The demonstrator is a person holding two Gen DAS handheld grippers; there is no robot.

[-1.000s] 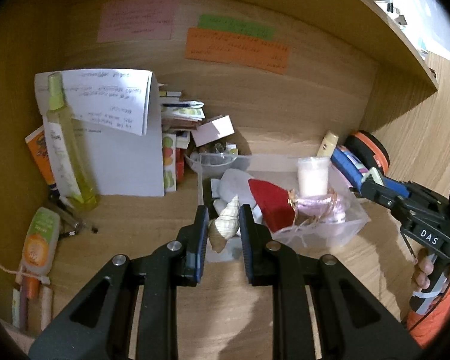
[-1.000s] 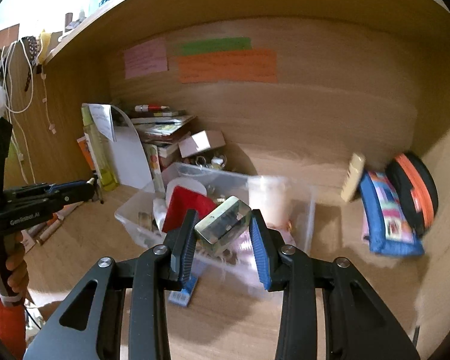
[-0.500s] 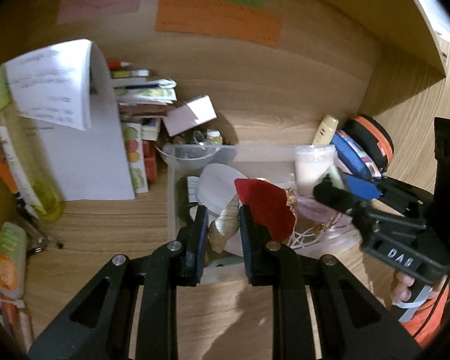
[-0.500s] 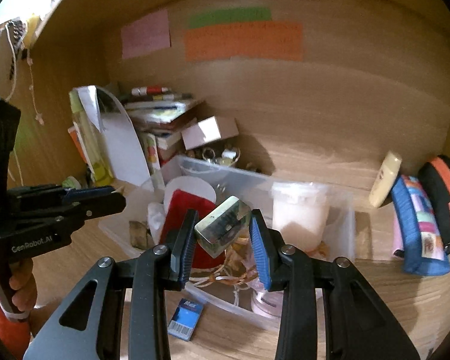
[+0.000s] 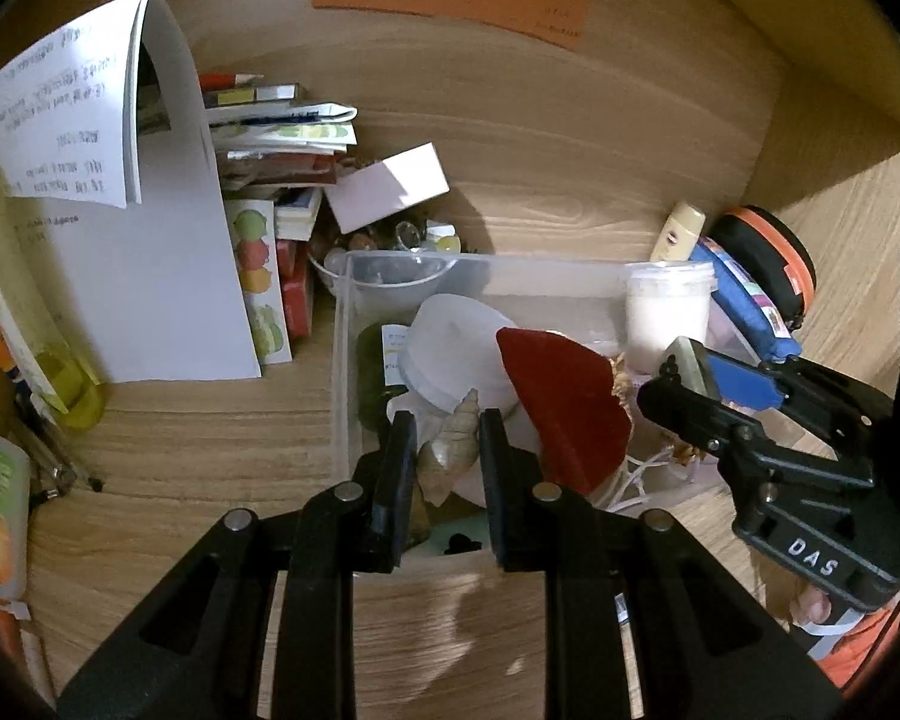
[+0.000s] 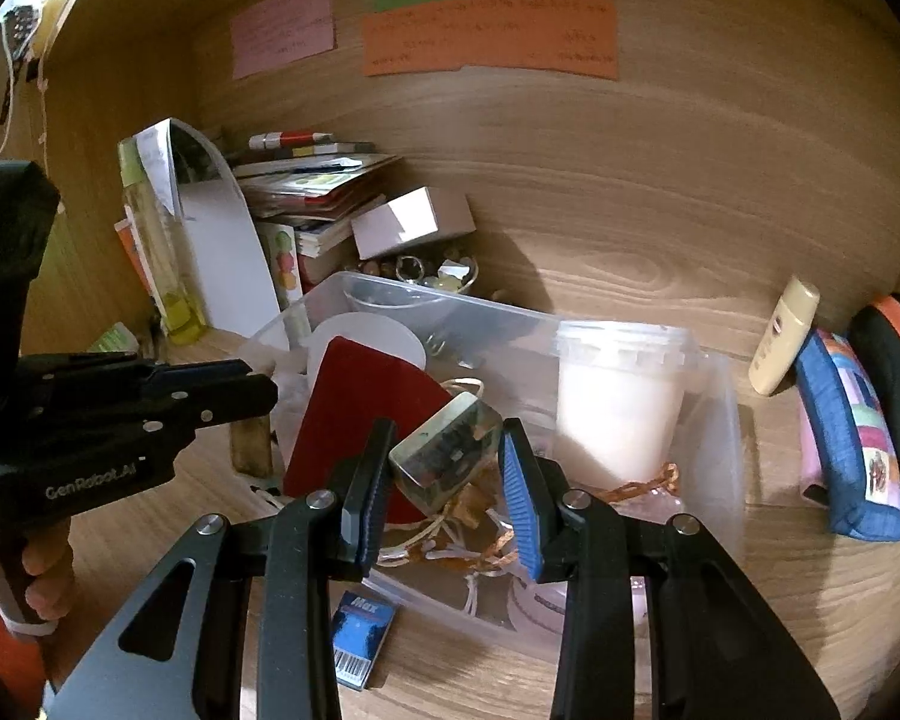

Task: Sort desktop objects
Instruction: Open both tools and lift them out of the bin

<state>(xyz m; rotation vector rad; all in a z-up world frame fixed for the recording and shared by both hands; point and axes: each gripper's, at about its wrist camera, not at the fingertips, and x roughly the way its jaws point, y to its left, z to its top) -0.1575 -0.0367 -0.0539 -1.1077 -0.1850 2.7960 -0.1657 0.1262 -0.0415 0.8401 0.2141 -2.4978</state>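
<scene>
My left gripper point(image 5: 446, 427) is shut on a pale spiral seashell point(image 5: 453, 450) and hangs over the near left part of a clear plastic bin point(image 5: 339, 360). My right gripper point(image 6: 447, 433) is shut on a clear resin block point(image 6: 444, 456), tilted, above the middle of the same bin point(image 6: 714, 450). In the bin lie a red fan-shaped piece point(image 6: 354, 414), a white round lid point(image 5: 450, 342), a white jar point(image 6: 618, 402) and tangled cords. The right gripper point(image 5: 684, 378) shows at the right of the left wrist view. The left gripper point(image 6: 258, 390) shows at the left of the right wrist view.
Papers point(image 5: 150, 240) and stacked books point(image 5: 282, 138) stand at the back left beside a yellow bottle point(image 6: 162, 252). A pink box point(image 6: 414, 222) and a small bowl of trinkets point(image 6: 426, 276) sit behind the bin. A cream tube point(image 6: 786, 336), blue pouch point(image 6: 852, 438) and black-orange case point(image 6: 894, 384) lie right. A small blue box point(image 6: 360, 636) lies in front.
Both grippers have come forward and down with the shell and the block still held; they now hang over the bin's contents rather than in front of it.
</scene>
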